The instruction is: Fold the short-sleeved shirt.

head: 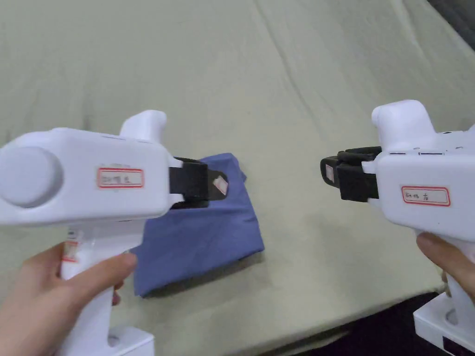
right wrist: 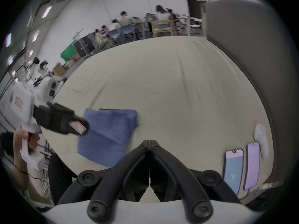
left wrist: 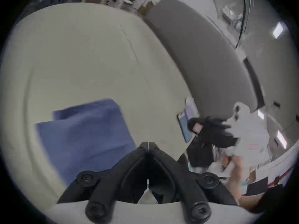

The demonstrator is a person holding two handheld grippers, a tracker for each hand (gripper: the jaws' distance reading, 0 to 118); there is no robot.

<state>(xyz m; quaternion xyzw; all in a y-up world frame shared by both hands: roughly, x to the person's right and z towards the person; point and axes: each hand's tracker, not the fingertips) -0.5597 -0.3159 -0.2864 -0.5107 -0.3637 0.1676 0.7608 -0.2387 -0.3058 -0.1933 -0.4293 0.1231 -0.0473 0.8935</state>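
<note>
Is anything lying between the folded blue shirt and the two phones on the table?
No. In the right gripper view, only bare table cover separates the blue shirt from the phones.

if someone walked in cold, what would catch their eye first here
First, the blue shirt, already folded into a compact rectangle, lying alone on the pale green table cover near its front edge. Next, the two white hand-held tools raised above it: the left tongs over the shirt's top edge and the right tongs off to its side, both shut and holding nothing.
</note>
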